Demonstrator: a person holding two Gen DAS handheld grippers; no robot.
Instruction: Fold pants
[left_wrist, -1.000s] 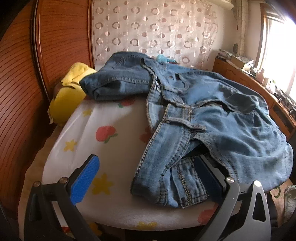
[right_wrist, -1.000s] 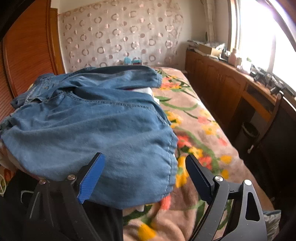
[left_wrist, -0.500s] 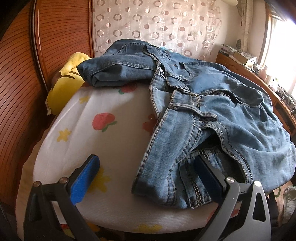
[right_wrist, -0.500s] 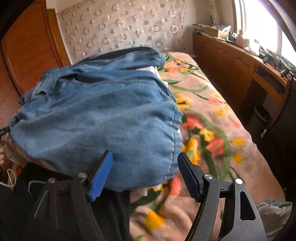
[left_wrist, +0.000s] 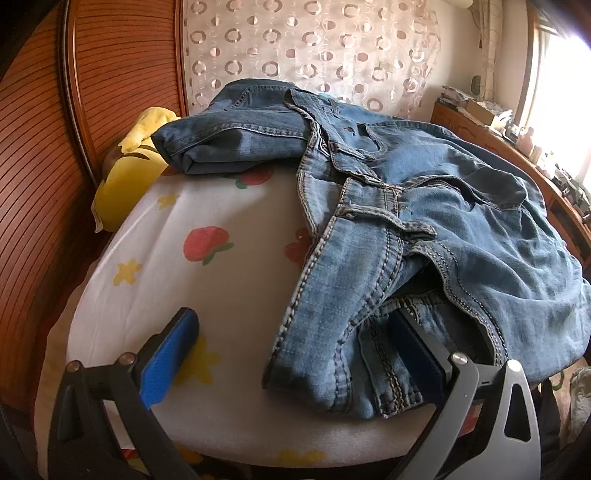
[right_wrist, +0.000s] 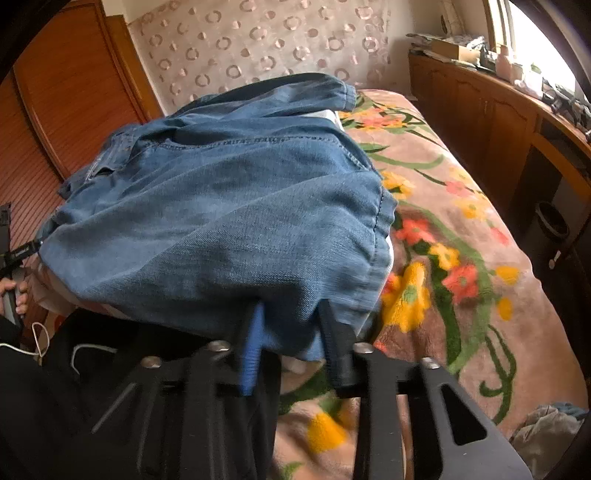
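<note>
Blue jeans lie crumpled on a white cushion printed with fruit and stars. My left gripper stands open at the cushion's near edge. The waistband corner lies between its fingers, and the right finger is partly tucked under denim. In the right wrist view the jeans hang over the near side of the pile. My right gripper is closing on their lower edge, with a fold of denim pinched between the pads.
A yellow plush lies by the wooden headboard. A floral blanket covers the bed on the right. A wooden cabinet runs under the window. A hand holds the other gripper's handle.
My right gripper dropped to the jeans' near edge and its jaws went from wide open to pinched on the denim. The left gripper stayed put and open.
</note>
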